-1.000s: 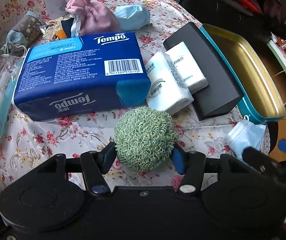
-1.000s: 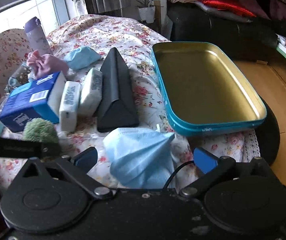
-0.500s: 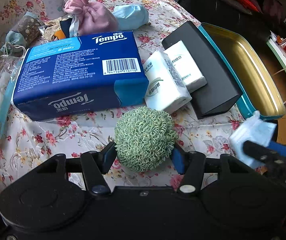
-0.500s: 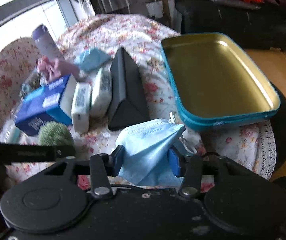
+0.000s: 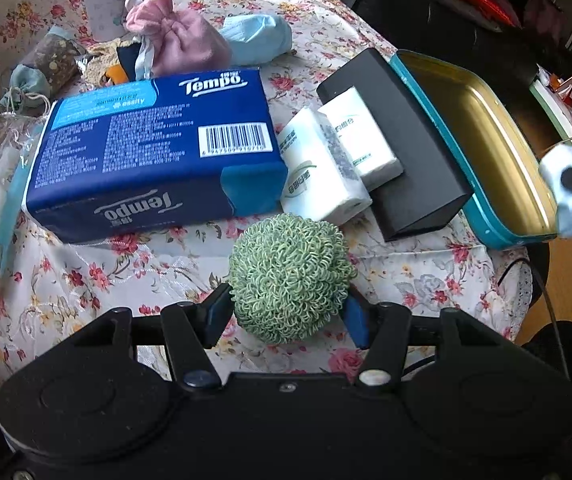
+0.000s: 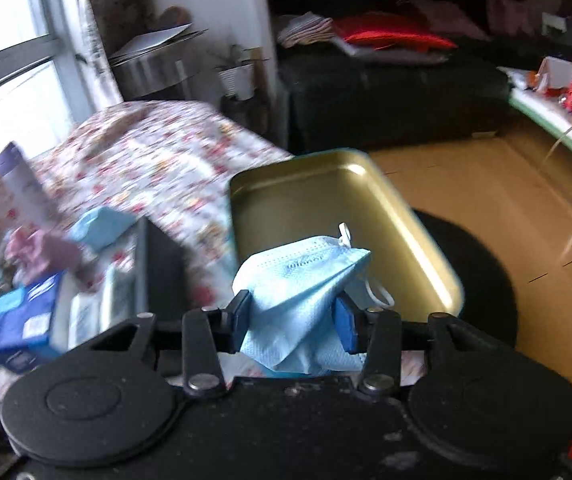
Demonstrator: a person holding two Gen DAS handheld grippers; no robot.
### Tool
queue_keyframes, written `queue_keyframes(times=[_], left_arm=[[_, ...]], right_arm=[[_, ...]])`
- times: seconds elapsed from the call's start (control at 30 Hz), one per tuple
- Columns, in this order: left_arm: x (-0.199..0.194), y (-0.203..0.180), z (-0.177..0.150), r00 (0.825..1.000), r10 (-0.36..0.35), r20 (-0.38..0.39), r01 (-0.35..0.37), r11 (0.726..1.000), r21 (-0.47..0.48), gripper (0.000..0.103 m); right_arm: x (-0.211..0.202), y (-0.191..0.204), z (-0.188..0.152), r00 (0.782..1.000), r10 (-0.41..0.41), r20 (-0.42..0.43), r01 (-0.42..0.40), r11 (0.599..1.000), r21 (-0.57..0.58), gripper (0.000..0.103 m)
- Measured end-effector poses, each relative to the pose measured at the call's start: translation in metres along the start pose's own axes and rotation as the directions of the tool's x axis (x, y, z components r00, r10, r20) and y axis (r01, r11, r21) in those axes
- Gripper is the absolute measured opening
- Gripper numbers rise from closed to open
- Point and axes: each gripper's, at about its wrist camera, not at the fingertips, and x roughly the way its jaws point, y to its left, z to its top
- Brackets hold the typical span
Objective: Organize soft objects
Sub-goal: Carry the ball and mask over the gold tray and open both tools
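My left gripper (image 5: 286, 316) is shut on a green looped scrubber ball (image 5: 290, 276), low over the floral tablecloth. My right gripper (image 6: 292, 320) is shut on a light blue face mask (image 6: 298, 292) and holds it in the air at the near edge of the gold tray with a teal rim (image 6: 418, 236). In the left wrist view the mask (image 5: 566, 196) and right gripper hang beside the tray's (image 5: 486, 148) near right corner. The tray holds nothing.
A blue Tempo tissue pack (image 5: 153, 152), two white tissue packets (image 5: 322, 176) and a black box (image 5: 406, 140) lie between me and the tray. A pink pouch (image 5: 181, 40), another blue mask (image 5: 257, 36) and a patterned pouch (image 5: 45, 68) sit further back.
My right gripper closed on the face mask, lifted it off the cloth and carried it up toward the tray. The left gripper kept hold of the scrubber ball and barely moved.
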Motion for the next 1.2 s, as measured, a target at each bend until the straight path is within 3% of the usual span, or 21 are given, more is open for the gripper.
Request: queue_keyframes(times=[0.23, 0.5, 0.8, 1.0, 1.2], left_arm=[[-0.020, -0.020, 0.020, 0.999, 0.002, 0.038, -0.003, 0.999, 0.033, 0.055], [-0.046, -0.082, 0.057, 0.992, -0.050, 0.114, 0.030, 0.985, 0.171, 0.055], [-0.020, -0.161, 0.087, 0.993, -0.105, 0.051, 0.086, 0.954, 0.288, 0.055], [0.006, -0.200, 0.099, 0.995, -0.097, 0.006, 0.090, 0.939, 0.332, 0.055], [0.019, -0.226, 0.100, 0.997, -0.077, 0.007, 0.068, 0.919, 0.389, 0.059]], right_arm=[[0.018, -0.015, 0.018, 0.999, -0.053, -0.009, 0.054, 0.998, 0.031, 0.043], [0.032, -0.024, 0.019, 0.997, -0.055, -0.059, 0.058, 0.998, 0.036, 0.043], [0.038, -0.053, 0.047, 0.996, -0.068, -0.056, 0.073, 0.992, 0.103, 0.043], [0.030, -0.070, 0.049, 0.995, -0.089, -0.052, 0.094, 0.988, 0.118, 0.043], [0.034, -0.084, 0.051, 0.993, -0.097, -0.069, 0.107, 0.982, 0.157, 0.043]])
